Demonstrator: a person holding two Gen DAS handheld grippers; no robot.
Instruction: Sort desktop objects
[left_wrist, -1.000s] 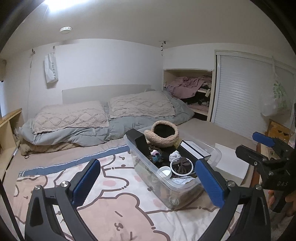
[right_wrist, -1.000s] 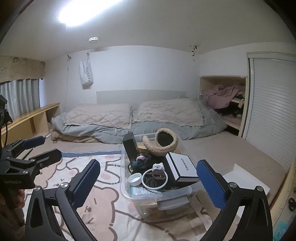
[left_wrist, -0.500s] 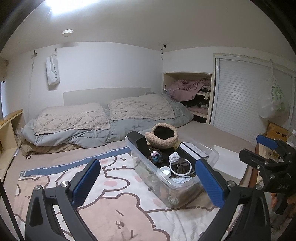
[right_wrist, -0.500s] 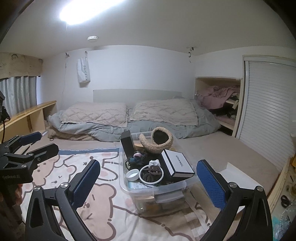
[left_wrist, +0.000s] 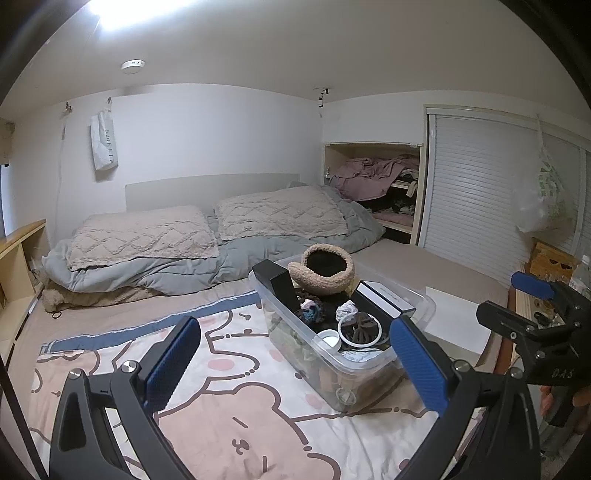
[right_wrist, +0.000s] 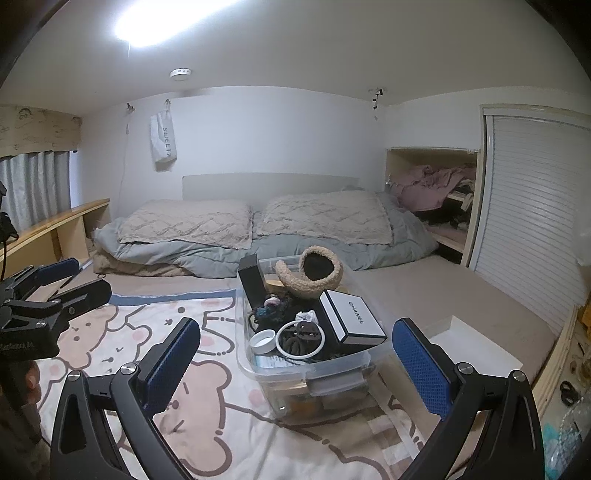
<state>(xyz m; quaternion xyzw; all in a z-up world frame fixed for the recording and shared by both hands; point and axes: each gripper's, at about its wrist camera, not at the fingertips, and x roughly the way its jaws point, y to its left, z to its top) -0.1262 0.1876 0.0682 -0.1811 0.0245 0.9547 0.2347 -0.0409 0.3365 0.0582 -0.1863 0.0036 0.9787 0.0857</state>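
Left wrist view: clear plastic bin, centre-right of frame, resting on the cartoon-print blanket spread over the bed; long axis runs from lower right toward upper left, near short end facing the camera's right finger. Contents, heaped above the rim: fuzzy beige headband at the far end, black box standing upright against the left wall, white-and-black box lying along the right wall, white ring with dark hair ties inside, small white cap. Left gripper: released, jaws wide, nothing between them, hovering short of the bin. Right gripper at the right edge of frame, also apart from the bin, fingers parted and empty. Risk, judged: the heap is loose and overfull, so a reach for one item could drag tangled hair ties or tip the upright box out; the soft bedding may let the bin shift under a push. Right wrist view: same bin in centre frame, long axis running nearly straight away from the camera, latch end nearest. White-and-black box sits tilted on the right side, long axis angled toward lower right; it looks likely to slide if neighbours are disturbed. Right gripper released and empty; left gripper at the left edge, parted, well apart from the bin.
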